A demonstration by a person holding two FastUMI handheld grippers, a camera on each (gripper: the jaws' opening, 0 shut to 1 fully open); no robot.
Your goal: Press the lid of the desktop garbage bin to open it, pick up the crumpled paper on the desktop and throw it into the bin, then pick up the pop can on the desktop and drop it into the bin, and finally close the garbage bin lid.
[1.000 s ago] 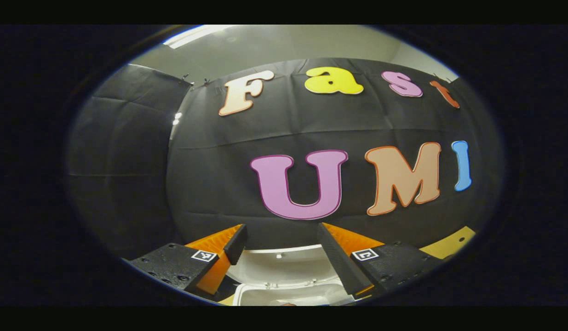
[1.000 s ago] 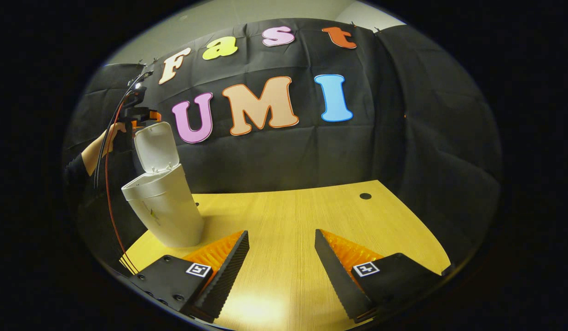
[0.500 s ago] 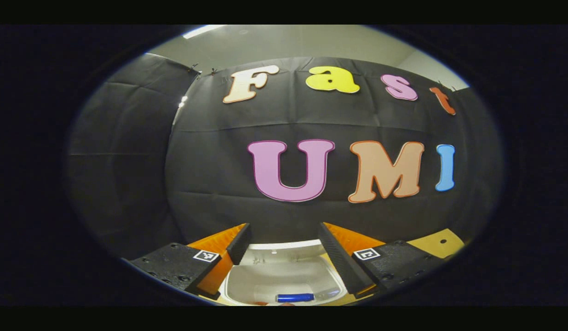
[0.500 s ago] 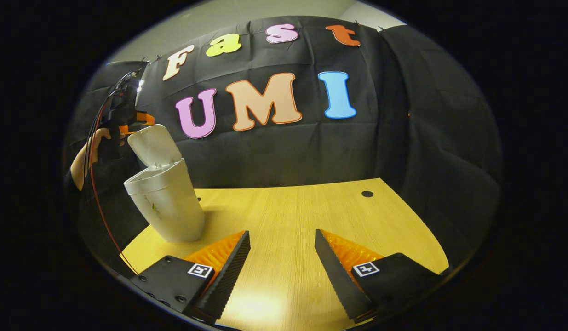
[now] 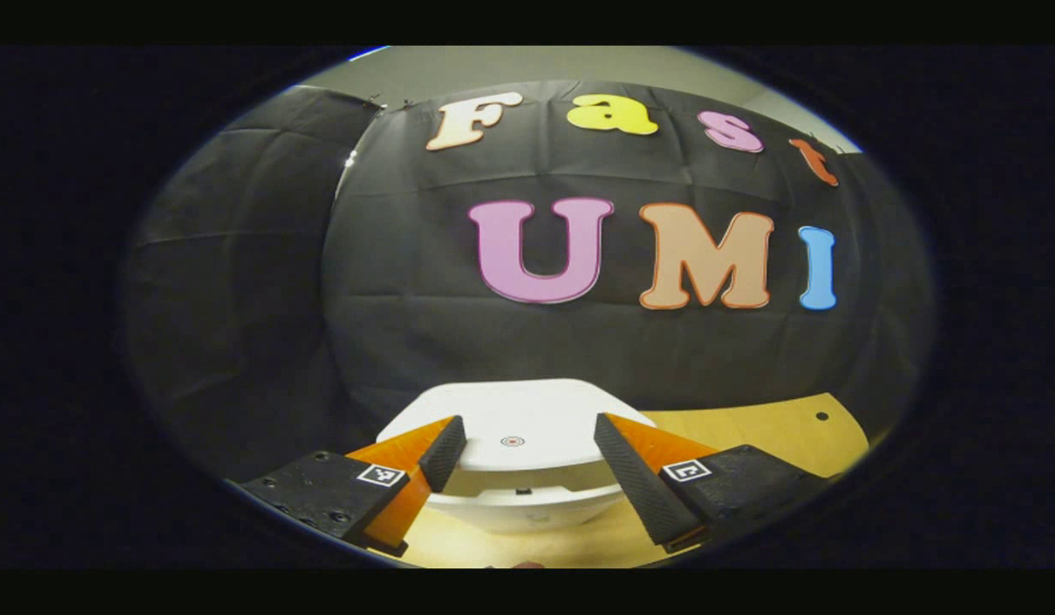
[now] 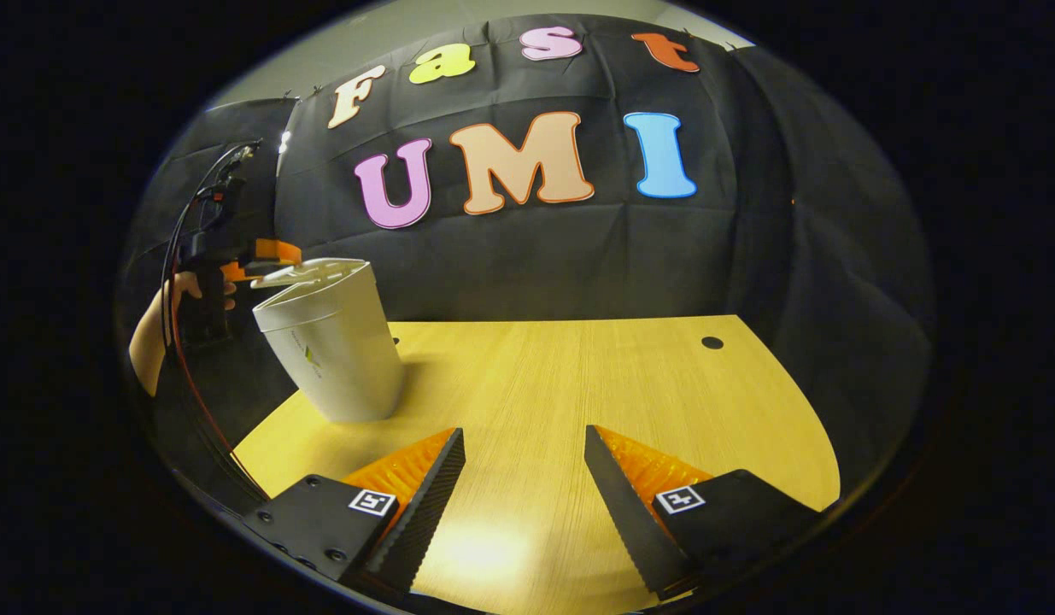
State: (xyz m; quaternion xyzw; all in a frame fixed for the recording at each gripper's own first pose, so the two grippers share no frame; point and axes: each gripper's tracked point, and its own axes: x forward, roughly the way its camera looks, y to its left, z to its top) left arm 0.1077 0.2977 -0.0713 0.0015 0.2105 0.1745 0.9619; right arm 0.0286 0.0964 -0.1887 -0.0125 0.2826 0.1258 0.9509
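- The left hand-held gripper [image 5: 521,447] is wide open and holds nothing, its fingers above the lid [image 5: 514,423] of the white garbage bin [image 6: 333,342].
- The lid lies almost flat on the bin, far left on the wooden surface [image 6: 578,384].
- The right hand-held gripper [image 6: 524,478] gapes empty over the near surface.

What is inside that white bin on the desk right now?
That cannot be seen. The lid lies almost flat over the white bin, leaving just a thin gap at the rim, so the inside is covered. The left gripper sits open at the lid.
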